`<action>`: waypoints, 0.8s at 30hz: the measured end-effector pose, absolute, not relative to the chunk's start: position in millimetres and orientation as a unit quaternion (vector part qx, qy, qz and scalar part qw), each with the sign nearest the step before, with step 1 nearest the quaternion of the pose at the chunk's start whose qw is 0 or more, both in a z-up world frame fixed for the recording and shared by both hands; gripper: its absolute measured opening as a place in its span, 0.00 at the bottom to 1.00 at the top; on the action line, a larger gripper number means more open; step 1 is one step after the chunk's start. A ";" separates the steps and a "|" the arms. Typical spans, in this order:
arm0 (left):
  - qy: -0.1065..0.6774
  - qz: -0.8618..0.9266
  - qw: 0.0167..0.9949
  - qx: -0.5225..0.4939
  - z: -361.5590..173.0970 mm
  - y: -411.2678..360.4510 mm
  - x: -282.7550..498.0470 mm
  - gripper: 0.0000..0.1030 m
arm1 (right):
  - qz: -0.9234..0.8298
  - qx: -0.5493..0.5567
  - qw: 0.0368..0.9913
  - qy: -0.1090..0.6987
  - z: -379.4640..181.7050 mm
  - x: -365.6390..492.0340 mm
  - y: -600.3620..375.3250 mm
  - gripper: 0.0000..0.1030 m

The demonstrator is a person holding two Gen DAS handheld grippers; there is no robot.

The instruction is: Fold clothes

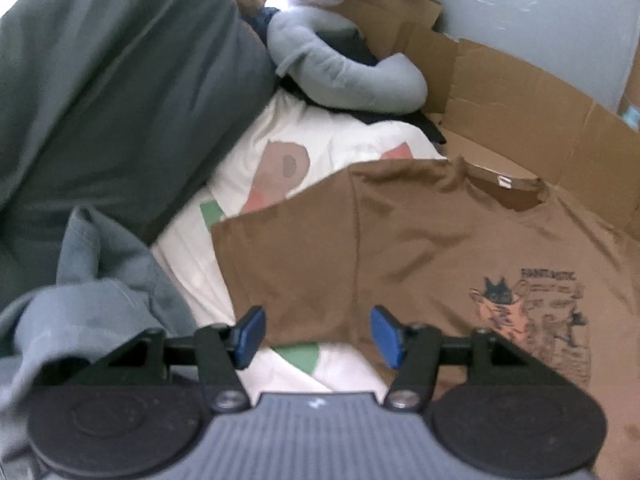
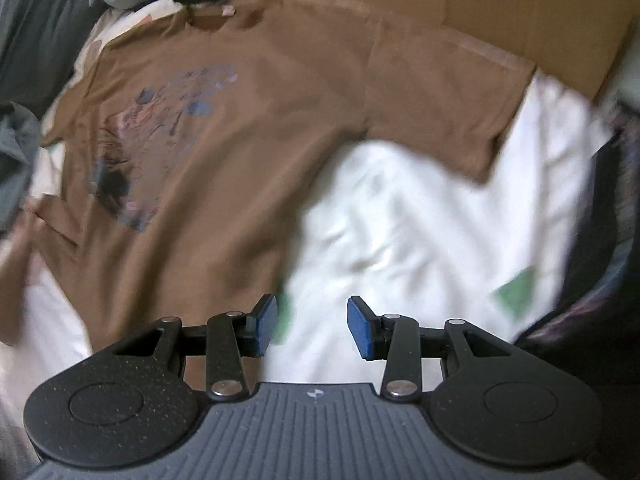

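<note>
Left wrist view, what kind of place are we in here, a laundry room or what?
Probably a bedroom, not a laundry room: the brown T-shirt lies spread on a white patterned bedsheet, beside a grey pillow, with flattened cardboard against the wall.

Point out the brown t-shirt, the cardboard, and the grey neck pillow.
brown t-shirt (image 1: 420,240), left wrist view, chest
cardboard (image 1: 512,92), left wrist view, flat panel
grey neck pillow (image 1: 340,68), left wrist view, curved middle

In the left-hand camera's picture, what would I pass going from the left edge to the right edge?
Dark green bedding → grey sleeve-shaped roll → brown T-shirt with its printed graphic → cardboard at the right. White patterned sheet lies under it all.
</note>
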State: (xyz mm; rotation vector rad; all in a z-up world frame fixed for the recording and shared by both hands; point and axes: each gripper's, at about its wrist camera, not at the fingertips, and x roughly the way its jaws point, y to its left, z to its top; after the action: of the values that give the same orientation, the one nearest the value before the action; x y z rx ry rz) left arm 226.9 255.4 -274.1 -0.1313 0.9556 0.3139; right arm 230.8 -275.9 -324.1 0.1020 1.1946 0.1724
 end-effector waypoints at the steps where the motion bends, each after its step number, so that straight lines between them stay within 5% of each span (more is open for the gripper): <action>1: 0.462 0.149 0.871 -0.070 -269.4 254.7 228.2 0.59 | 0.075 0.066 0.823 0.559 -319.5 228.3 -280.6 0.45; 10: 0.446 0.164 0.875 -0.093 -180.8 252.7 233.2 0.56 | 0.058 0.103 0.842 0.527 -247.2 211.9 -303.3 0.45; 24: 0.379 0.209 0.901 -0.031 28.5 247.6 215.2 0.57 | 0.079 0.103 0.888 0.442 -133.6 173.6 -350.1 0.45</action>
State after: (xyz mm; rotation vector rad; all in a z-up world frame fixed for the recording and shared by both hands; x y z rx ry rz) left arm 215.2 247.6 28.5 -0.0640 0.7832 0.4323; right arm 173.6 -350.1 -133.6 0.2145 0.9181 0.1647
